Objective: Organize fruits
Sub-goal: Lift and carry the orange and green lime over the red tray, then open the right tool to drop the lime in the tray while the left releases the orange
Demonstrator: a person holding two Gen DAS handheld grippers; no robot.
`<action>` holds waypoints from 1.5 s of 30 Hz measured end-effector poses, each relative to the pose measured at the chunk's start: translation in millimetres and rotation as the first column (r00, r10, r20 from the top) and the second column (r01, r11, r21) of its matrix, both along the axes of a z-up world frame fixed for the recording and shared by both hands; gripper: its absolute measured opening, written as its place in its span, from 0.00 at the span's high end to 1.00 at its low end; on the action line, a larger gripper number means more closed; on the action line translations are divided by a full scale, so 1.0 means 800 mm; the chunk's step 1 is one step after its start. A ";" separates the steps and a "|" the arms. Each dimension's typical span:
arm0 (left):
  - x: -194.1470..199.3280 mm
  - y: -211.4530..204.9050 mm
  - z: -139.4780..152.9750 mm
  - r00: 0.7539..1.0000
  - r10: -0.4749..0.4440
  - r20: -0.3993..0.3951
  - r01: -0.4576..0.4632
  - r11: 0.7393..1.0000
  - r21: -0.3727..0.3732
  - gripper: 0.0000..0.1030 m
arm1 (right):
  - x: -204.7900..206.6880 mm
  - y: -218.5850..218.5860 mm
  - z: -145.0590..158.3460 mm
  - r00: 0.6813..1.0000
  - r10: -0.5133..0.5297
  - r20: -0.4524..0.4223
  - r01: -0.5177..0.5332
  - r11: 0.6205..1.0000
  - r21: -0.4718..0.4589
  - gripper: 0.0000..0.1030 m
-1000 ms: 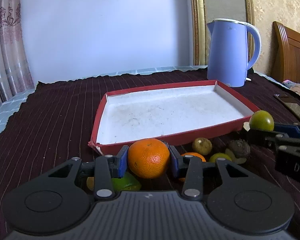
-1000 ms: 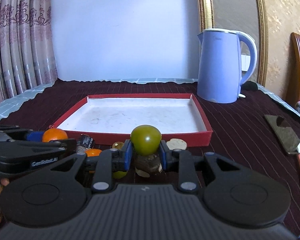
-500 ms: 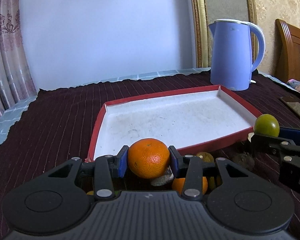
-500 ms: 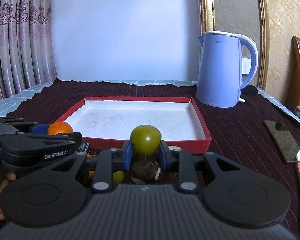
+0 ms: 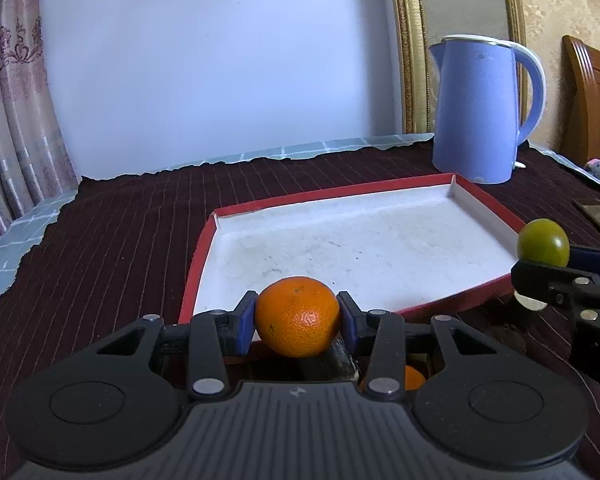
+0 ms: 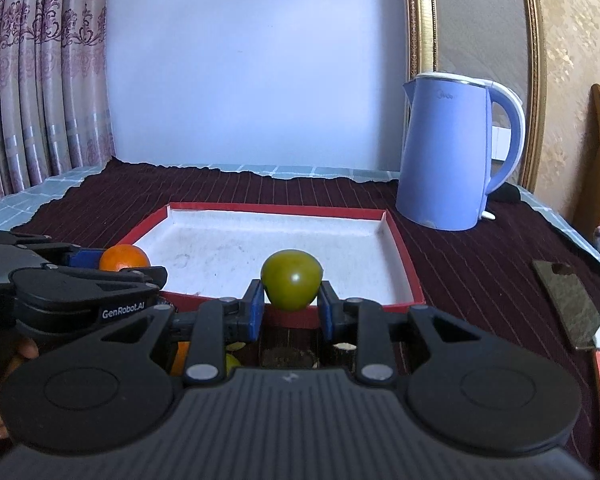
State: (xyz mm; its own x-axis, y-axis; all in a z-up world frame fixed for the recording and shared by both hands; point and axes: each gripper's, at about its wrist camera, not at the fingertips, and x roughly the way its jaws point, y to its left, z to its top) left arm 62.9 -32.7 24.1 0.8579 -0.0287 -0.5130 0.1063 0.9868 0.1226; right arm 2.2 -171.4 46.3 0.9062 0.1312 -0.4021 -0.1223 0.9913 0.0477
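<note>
I am pinching an orange (image 5: pixel 298 316) in my left tool (image 5: pixel 298 322) and a green fruit (image 6: pixel 292 280) in my right tool (image 6: pixel 292 312), carrying both toward the red tray (image 6: pixel 400 236).

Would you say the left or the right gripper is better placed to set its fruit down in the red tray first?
Left, probably. The left gripper already holds its orange over the red tray's near rim, while the right gripper holds its green fruit just short of it.

We count: right gripper (image 6: pixel 291 312) clamping a green fruit (image 6: pixel 291 279); left gripper (image 6: pixel 140 268) pinching an orange (image 6: pixel 123 258); red tray (image 6: pixel 404 258); blue kettle (image 6: pixel 448 160) behind it; dark tablecloth (image 6: pixel 472 264).
</note>
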 end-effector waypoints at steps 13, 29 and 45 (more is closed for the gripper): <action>0.038 -0.004 0.002 0.999 0.031 -0.006 -0.031 0.998 0.048 0.60 | 0.033 -0.004 0.003 1.000 -0.005 -0.014 0.005 1.000 -0.010 0.73; 0.102 -0.009 -0.008 0.996 0.074 -0.055 -0.069 0.993 0.094 0.60 | 0.109 -0.018 -0.001 0.997 -0.046 -0.062 0.046 0.999 0.004 0.73; 0.148 -0.007 -0.013 0.990 0.110 -0.091 -0.101 0.990 0.097 0.59 | 0.182 -0.024 -0.007 0.990 -0.080 -0.118 0.081 0.997 -0.001 0.73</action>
State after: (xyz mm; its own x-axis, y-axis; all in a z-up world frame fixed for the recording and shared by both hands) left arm 181.6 -38.1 13.7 0.8005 0.1109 -0.5889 0.0174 0.9780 0.2079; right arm 148.0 -190.4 40.6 0.8601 0.0614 -0.5065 -0.0353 0.9975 0.0609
